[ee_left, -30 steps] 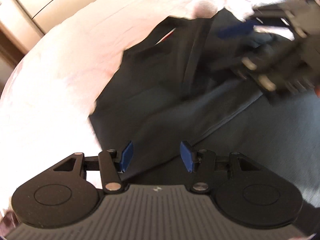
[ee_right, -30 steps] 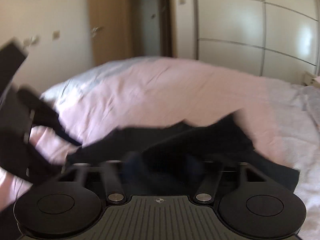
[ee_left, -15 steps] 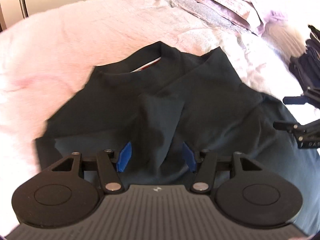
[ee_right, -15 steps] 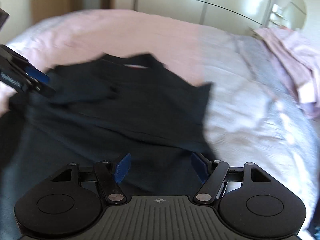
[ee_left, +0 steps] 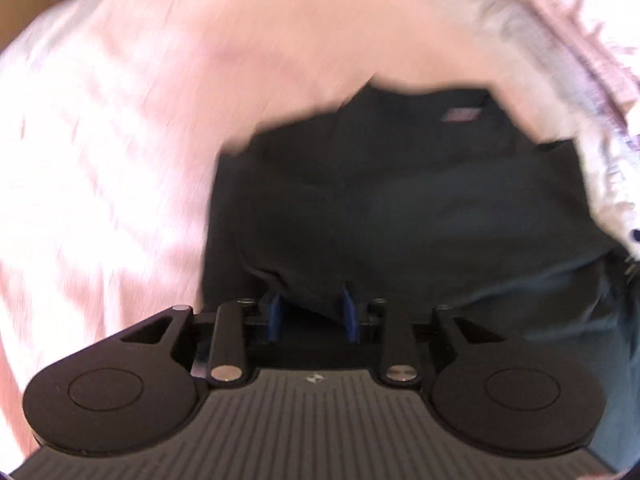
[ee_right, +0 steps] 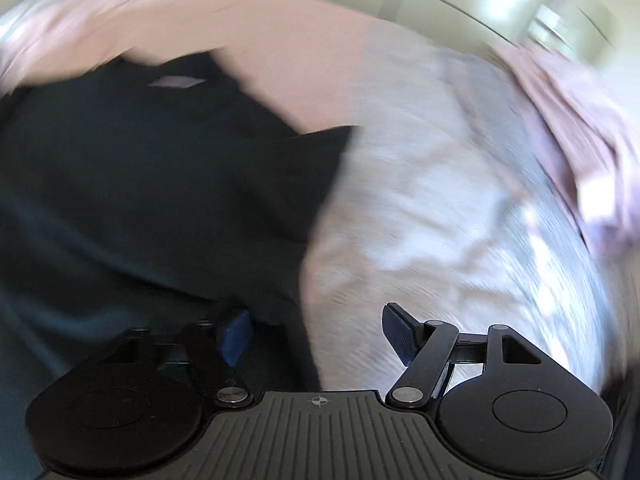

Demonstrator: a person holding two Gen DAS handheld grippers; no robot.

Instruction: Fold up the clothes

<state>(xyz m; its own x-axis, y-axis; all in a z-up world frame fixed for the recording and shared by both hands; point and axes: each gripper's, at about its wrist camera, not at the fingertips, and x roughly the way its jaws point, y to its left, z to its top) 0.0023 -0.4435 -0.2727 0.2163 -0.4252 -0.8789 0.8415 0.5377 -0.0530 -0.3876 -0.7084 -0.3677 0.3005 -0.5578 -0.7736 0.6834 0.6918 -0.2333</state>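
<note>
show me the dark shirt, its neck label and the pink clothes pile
dark shirt (ee_left: 420,208), left wrist view, on the middle of its body
neck label (ee_left: 460,114), left wrist view, on the label's centre
pink clothes pile (ee_right: 576,120), right wrist view, on its upper folds

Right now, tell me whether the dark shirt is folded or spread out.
Partly folded: the dark shirt lies on the pink bedspread with a flap doubled over its body, neck label showing. Blur hides the rest.

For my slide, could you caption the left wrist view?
Left gripper open over a dark shirt on the pink bedspread.
</note>
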